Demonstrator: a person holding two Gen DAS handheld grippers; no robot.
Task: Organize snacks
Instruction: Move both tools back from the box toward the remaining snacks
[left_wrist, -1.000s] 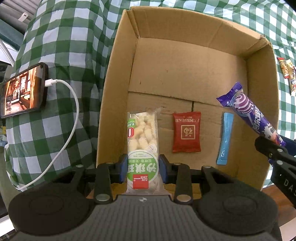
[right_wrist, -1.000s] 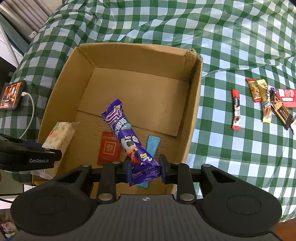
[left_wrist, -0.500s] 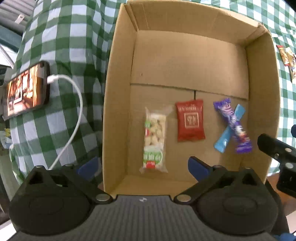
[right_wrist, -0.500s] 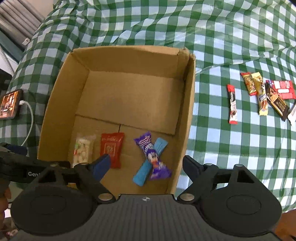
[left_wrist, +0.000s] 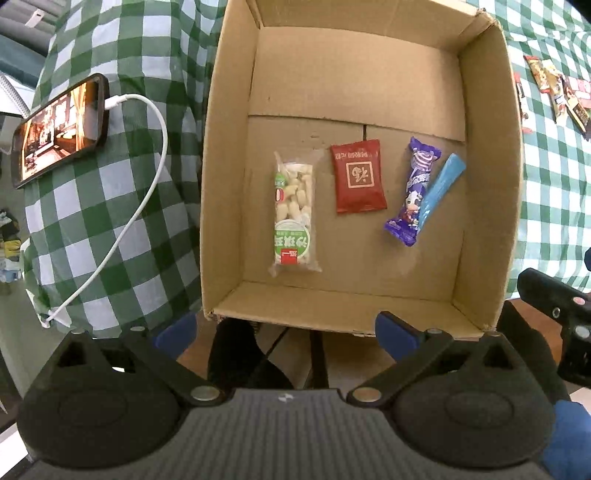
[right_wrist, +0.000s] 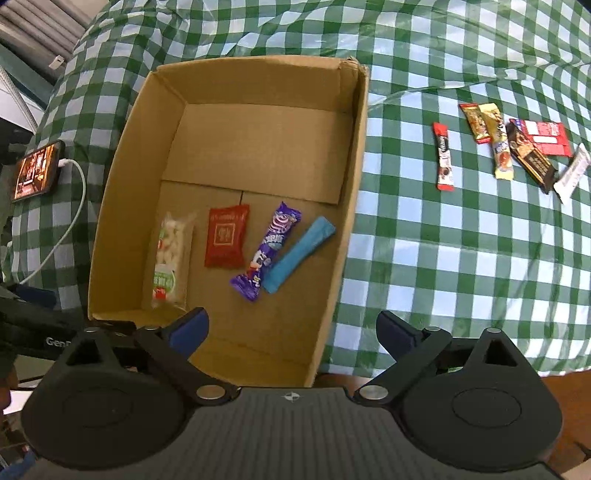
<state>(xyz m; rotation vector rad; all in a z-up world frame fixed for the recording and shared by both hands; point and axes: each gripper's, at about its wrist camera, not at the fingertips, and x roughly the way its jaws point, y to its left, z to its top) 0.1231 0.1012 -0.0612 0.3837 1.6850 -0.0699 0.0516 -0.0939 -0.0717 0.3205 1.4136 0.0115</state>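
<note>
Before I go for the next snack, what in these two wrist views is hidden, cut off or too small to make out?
- Snack pile on the cloth, right wrist view: wrappers overlap; print too small to read.
- Same pile, left wrist view: squeezed against the right edge, partly cut off.
- Blue stick in the box: lower end tucked under the purple bar.
- Phone, right wrist view: screen too small to read.

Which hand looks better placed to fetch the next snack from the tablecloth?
Right, probably: the right gripper, empty with jaws opening, views the loose snacks beside the cardboard box; the left one hangs toward the phone side.
</note>
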